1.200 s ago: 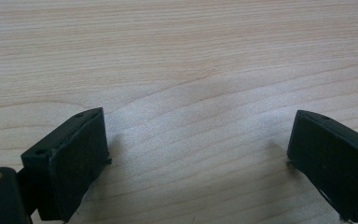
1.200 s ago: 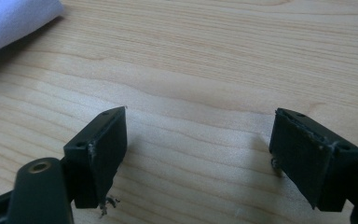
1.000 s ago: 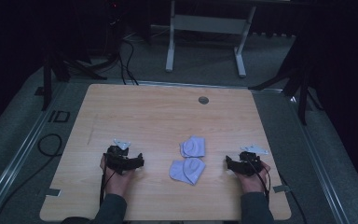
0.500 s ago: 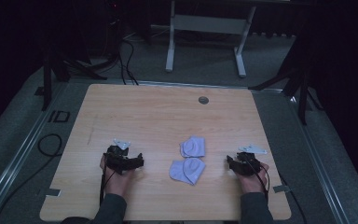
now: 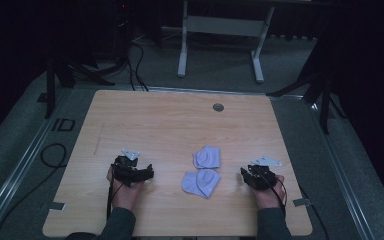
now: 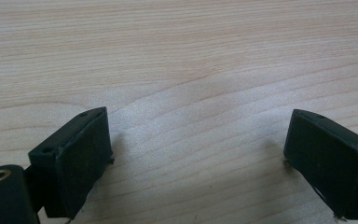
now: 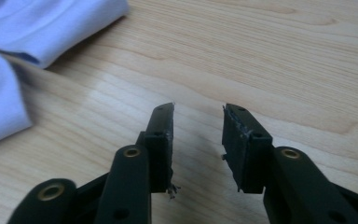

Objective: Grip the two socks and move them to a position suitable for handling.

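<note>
On the near half of the light wooden table point(image 5: 180, 120), high view: my left gripper point(image 5: 139, 174) sits low on the wood w/ the hand behind it, my right gripper point(image 5: 245, 176) mirrors it at the far side. Between them lie two pale lilac folded cloth pieces: the farther lilac piece point(image 5: 206, 157) and the nearer lilac piece point(image 5: 201, 182), edges touching or overlapping, can't tell which. Vs. a second ago, nothing on the table has shifted; the cloths lie the same. Only change I can make out is the right gripper a touch closer in toward the nearer piece, very slight. Left one hasn't budged. Small dark round grommet point(image 5: 218, 107) at the far edge, irrelevant.

Left gripper view: jaws spread wide, nothing between them, just bare wood grain. Tips low to the surface, prob. resting or nearly so.

Right gripper view: jaws parted by a narrow gap, approx. a third of what the left shows, empty. The lilac cloth point(image 7: 51, 28) sits up-left of the jaws, apart from the tips, not reached yet.

My read: this is the very start, both grippers parked & empty, cloth untouched. The small inward drift on the right suggests that side goes first, for the nearer piece. It'll need to widen before it can pinch an edge.
</note>
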The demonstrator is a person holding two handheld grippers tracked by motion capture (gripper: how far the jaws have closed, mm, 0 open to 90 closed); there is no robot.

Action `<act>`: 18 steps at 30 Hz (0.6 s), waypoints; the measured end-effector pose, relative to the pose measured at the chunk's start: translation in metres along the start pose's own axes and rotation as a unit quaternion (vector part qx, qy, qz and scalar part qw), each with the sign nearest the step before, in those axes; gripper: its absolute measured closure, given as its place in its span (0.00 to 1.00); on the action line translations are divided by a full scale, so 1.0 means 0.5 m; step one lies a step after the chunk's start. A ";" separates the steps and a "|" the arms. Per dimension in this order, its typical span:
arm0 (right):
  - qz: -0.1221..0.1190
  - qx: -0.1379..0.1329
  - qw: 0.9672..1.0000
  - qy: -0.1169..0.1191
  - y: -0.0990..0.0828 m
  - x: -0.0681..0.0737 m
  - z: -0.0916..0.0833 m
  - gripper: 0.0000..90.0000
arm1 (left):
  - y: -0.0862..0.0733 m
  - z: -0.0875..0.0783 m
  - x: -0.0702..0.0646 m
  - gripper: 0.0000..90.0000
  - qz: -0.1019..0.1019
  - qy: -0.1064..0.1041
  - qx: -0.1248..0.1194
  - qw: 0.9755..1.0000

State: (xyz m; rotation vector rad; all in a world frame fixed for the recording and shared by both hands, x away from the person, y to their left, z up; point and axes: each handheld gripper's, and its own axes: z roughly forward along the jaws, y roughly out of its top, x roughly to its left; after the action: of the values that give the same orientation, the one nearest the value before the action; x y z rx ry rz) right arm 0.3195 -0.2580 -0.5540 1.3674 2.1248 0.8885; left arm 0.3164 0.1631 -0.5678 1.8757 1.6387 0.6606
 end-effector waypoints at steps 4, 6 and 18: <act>-0.005 -0.005 1.000 0.007 0.003 0.012 -0.008 0.81 | 0.000 0.000 0.000 0.09 0.000 0.000 0.000 1.000; -0.008 -0.005 1.000 0.010 0.003 0.017 -0.011 0.86 | 0.000 0.000 0.000 0.09 0.000 0.000 0.000 1.000; -0.022 0.000 0.996 0.084 0.005 0.075 -0.021 1.00 | 0.000 -0.003 0.000 0.12 0.002 -0.001 0.000 1.000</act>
State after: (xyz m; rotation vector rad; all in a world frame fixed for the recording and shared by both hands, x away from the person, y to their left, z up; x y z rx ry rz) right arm 0.2990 -0.2257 -0.5461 1.2817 2.2703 1.0176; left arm 0.3153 0.1631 -0.5668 1.8794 1.6343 0.6588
